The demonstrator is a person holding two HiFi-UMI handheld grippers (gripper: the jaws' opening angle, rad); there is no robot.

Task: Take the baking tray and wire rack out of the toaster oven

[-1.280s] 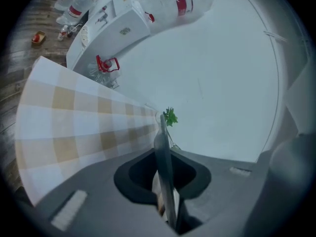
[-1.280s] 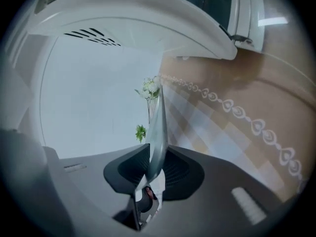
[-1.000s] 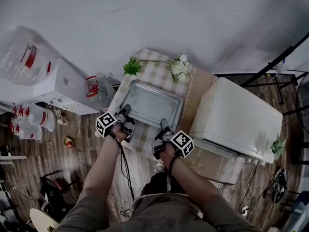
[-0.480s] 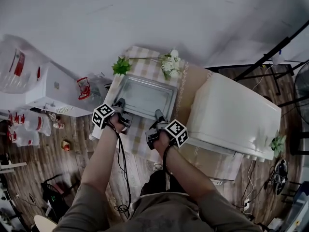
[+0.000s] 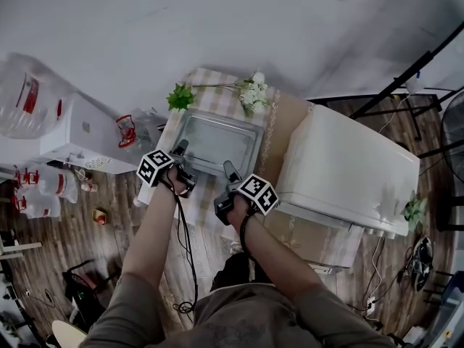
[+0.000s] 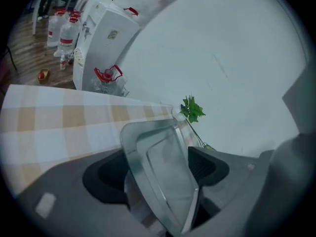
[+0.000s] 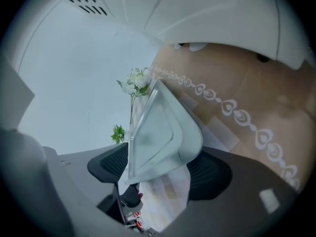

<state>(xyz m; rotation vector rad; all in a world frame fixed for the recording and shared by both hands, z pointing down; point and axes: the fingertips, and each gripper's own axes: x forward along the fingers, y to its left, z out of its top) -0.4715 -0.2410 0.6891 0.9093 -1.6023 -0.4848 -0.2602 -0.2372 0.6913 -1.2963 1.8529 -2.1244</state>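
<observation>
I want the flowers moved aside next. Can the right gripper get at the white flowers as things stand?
Probably not yet: the right gripper is shut on the baking tray, and the tray lies between it and the white flowers. It would have to let go first.

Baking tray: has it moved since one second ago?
Yes, slightly: the baking tray has shifted toward the white flowers; the gap at its far edge is smaller.
</observation>
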